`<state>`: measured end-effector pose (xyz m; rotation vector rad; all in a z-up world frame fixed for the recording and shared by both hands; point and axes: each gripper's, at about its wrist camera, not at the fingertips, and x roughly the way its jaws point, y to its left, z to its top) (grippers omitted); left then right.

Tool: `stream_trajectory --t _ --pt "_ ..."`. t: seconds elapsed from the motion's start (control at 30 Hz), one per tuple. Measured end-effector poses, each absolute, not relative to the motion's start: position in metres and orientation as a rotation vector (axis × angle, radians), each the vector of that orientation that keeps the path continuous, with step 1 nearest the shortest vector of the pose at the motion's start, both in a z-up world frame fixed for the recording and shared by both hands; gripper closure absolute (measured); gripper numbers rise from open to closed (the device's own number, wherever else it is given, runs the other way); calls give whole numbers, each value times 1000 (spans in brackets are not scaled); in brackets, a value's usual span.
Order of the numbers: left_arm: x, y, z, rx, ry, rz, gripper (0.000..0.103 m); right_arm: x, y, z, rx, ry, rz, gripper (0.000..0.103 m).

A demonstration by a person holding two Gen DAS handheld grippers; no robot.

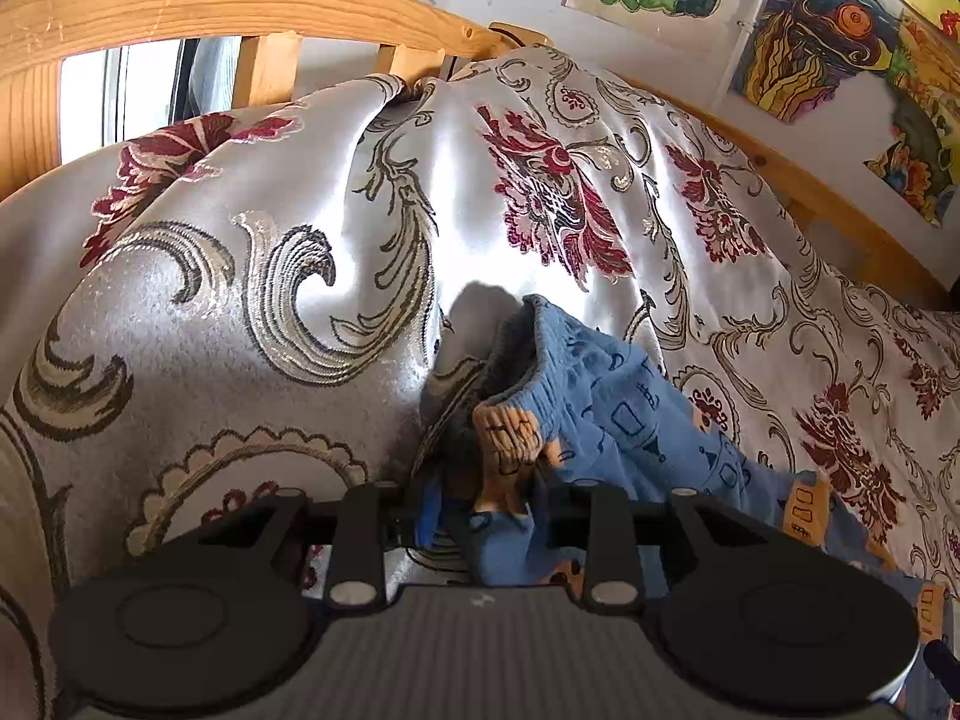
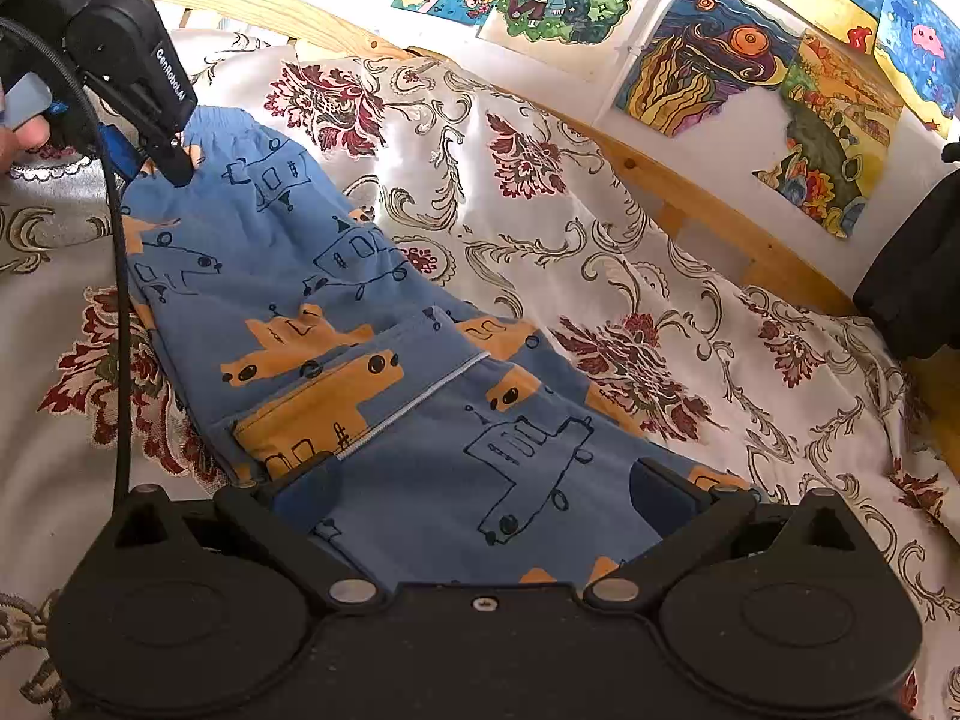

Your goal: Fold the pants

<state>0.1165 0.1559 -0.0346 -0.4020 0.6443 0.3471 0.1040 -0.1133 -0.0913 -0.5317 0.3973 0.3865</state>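
The blue pants (image 2: pixel 336 312), printed with orange shapes and line drawings, are laid lengthwise on the floral bedspread (image 2: pixel 690 324), inside the wooden bed frame (image 2: pixel 708 204). Their elastic waistband is pinched between the closed fingers of the left gripper (image 1: pixel 498 492), and the bunched cloth is seen rising from between them. The fingers of the right gripper (image 2: pixel 486 498) are spread wide over the near end of the pants; whether the fabric is touched cannot be told.
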Motion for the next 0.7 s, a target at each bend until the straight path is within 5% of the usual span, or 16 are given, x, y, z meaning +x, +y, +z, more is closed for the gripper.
stream_trajectory --t 0.17,0.3,0.43,0.7 --pt "116 153 -29 -406 592 293 30 104 -113 -91 -531 397 387 1" --pt "120 167 -29 -469 547 248 19 104 -113 -91 -529 398 387 1" --pt "120 183 -34 -514 532 194 22 105 -114 -93 -523 401 389 1" --pt "125 176 -36 -463 611 197 61 106 -113 -93 -519 405 389 1"
